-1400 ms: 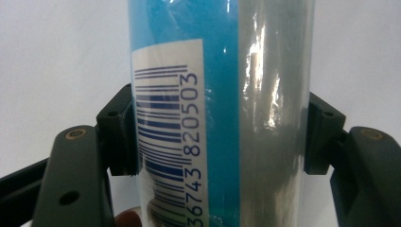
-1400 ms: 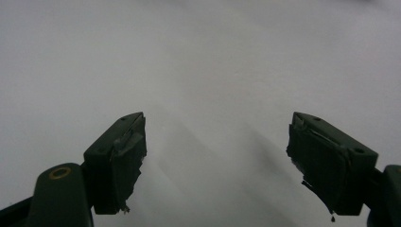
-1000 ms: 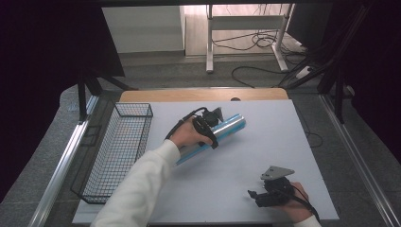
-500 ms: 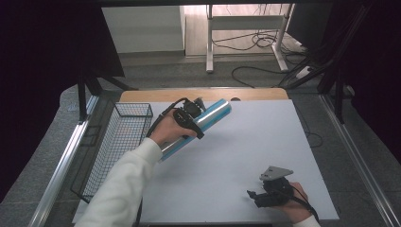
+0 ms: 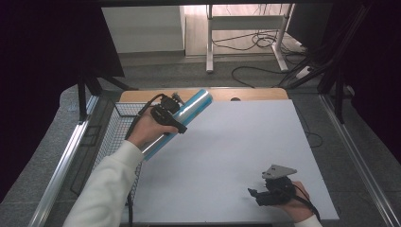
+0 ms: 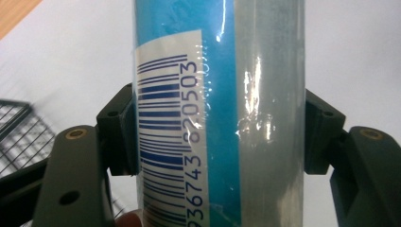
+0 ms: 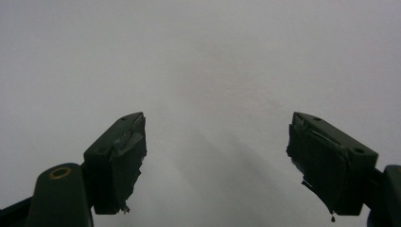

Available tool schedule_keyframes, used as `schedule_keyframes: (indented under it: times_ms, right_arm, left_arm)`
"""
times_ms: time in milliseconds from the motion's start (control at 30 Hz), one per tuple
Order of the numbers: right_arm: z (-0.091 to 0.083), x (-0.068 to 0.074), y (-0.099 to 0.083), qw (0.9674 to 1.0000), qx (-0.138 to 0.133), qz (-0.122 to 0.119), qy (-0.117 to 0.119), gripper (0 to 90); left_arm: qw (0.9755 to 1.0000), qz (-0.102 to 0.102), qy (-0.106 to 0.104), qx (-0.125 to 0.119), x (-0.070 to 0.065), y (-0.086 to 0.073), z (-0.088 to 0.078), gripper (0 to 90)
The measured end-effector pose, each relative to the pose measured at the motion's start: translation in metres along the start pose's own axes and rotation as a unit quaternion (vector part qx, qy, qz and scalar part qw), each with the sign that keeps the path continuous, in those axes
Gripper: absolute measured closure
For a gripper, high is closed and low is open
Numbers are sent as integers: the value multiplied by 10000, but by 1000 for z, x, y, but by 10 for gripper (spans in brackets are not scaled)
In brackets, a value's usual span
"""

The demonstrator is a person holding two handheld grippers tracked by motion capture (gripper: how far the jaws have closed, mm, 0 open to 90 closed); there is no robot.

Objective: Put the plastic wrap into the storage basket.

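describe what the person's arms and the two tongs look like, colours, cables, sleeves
Both tongs are black. The left tongs trail a black cable, and that arm wears a white long sleeve. The right tongs carry a grey three-cornered plate on top, with a black cable running back past the wrist. Up close, each jaw is a blocky dark pad with small screw holes, hinged at a brass-coloured rivet.

Blue barcoded tube (image 5: 182, 120) tilted above wire basket (image 5: 116, 130).

One blue roll (image 5: 182, 117), one wire basket (image 5: 118, 124), two grippers: left (image 5: 166, 113), right (image 5: 255, 195)
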State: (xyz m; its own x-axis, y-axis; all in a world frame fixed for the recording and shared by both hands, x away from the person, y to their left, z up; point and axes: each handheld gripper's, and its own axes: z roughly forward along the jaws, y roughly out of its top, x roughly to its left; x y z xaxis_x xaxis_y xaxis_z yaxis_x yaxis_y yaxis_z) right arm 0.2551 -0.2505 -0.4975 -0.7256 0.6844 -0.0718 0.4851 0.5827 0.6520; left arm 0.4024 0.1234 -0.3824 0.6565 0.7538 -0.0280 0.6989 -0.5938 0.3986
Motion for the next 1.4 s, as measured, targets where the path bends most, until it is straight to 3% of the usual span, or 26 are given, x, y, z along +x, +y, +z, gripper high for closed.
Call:
schedule_keyframes:
  times_ms: [100, 367, 400, 667, 800, 1000, 1067, 1100, 1167, 1400]
  right_arm:
    - [0, -1, 0, 10000, 4, 12, -1, 206]
    - [0, -1, 0, 10000, -4, 35, -22, 207]
    - [0, -2, 0, 10000, 1, 28, -22, 207]
    - [-1, -2, -1, 10000, -4, 34, -19, 206]
    - [0, -3, -1, 10000, 27, 39, -44, 206]
    - [0, -2, 0, 10000, 12, 29, -49, 206]
    - [0, -3, 0, 10000, -1, 15, -57, 206]
    - [0, -3, 1, 10000, -4, 19, -60, 206]
    - [0, -3, 1, 10000, -5, 34, -74, 206]
    - [0, -3, 1, 9999, 15, 51, -89, 206]
  left_arm:
    - [9998, -72, 150, -60, 6, -9, -6, 315]
    - [9993, -314, 166, -117, 18, -21, -16, 315]
    - [9990, -344, 264, -138, 20, -26, -18, 315]
    - [9975, -636, 274, -154, 35, -50, -23, 315]
    - [9938, -1021, 386, -217, 55, -66, -27, 315]
    - [9888, -1358, 610, -124, 72, -83, -31, 315]
    - [9851, -1580, 675, -116, 82, -93, -30, 315]
    - [9851, -1580, 675, -116, 82, -93, -30, 315]
    - [9810, -1805, 707, -116, 91, -103, -27, 315]
    - [9765, -2013, 772, -48, 101, -120, -22, 315]
